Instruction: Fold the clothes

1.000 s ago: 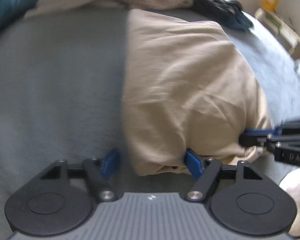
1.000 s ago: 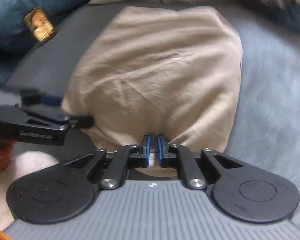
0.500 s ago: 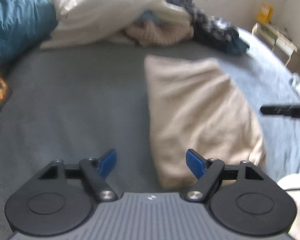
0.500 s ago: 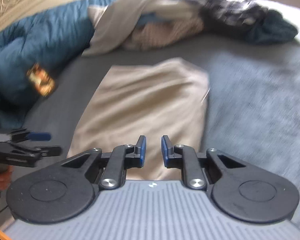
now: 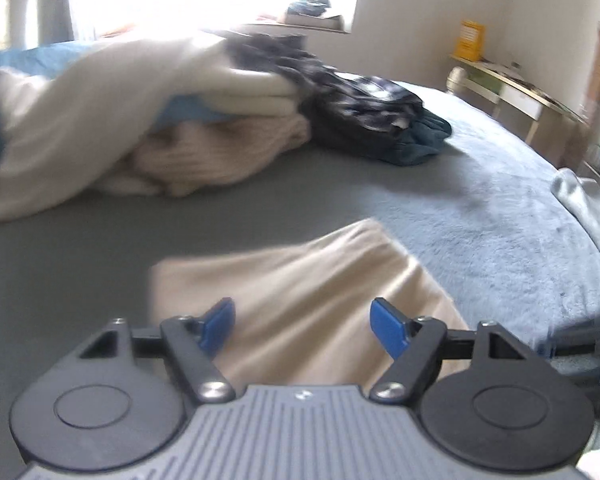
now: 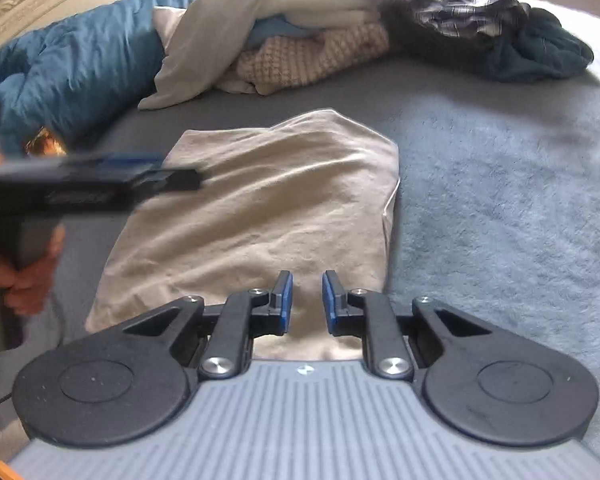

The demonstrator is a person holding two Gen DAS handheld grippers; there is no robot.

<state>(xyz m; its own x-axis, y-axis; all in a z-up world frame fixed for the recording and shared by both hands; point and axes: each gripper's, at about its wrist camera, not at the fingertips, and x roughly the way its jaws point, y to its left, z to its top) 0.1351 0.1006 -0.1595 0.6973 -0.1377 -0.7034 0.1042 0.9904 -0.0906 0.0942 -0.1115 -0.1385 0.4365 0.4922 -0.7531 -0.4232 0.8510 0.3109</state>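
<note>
Both my grippers are now lifted clear of the folded beige garment (image 6: pixel 260 208), which I was gripping at its near edge a second ago. On the left, my left gripper (image 5: pixel 303 322) is hanging wide and empty. The garment is lying flat on the grey bed (image 6: pixel 500 208), the unfolded clothes pile (image 6: pixel 300 32) beyond. My right gripper (image 6: pixel 305 300) is hovering narrowly parted, gripping nothing.

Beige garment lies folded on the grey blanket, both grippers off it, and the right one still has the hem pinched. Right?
Not quite. The right gripper pinches nothing: the right wrist view shows a gap between its blue pads, empty. The beige garment does lie folded on the grey blanket, with the left gripper off it too.
</note>
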